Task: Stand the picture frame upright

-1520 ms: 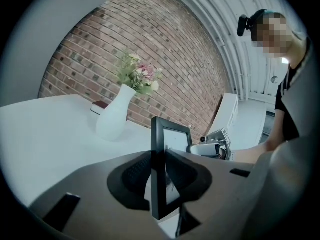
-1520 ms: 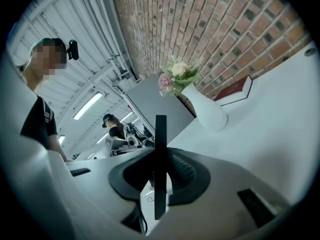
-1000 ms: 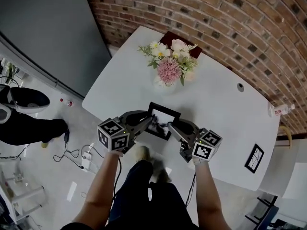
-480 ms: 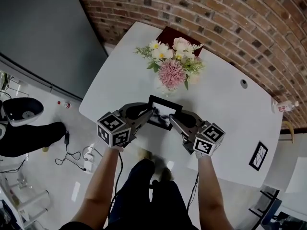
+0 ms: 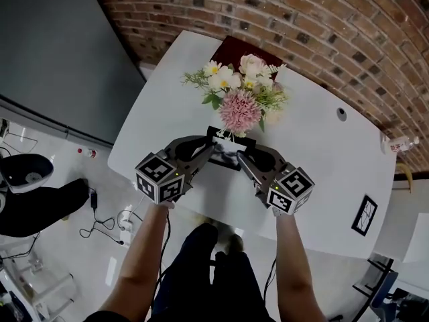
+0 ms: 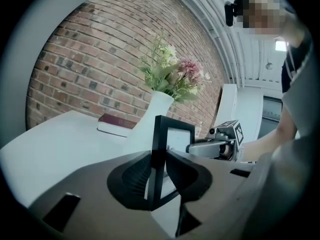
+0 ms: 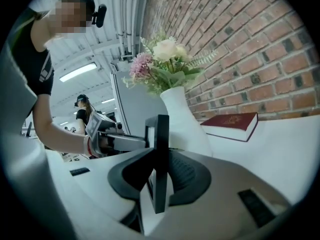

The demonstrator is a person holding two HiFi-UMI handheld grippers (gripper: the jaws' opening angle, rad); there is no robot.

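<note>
A black picture frame (image 5: 230, 150) stands nearly upright on the white table (image 5: 322, 180), just in front of the flower vase (image 5: 236, 109). My left gripper (image 5: 213, 151) is shut on the frame's left edge (image 6: 161, 134), with both pads against it. The right gripper (image 5: 240, 157) clamps the frame's right edge (image 7: 161, 134); its jaws are opening slightly, and the edge still sits between the pads. In each gripper view the other gripper shows across the frame.
A white vase (image 6: 152, 116) with pink and white flowers stands right behind the frame. A dark red book (image 5: 236, 47) lies at the far table edge by the brick wall. Another small black frame (image 5: 364, 215) lies near the right edge, and a bottle (image 5: 399, 143) beyond it.
Both grippers have carried the frame from the near table edge farther onto the table toward the vase, and it now stands more upright.
</note>
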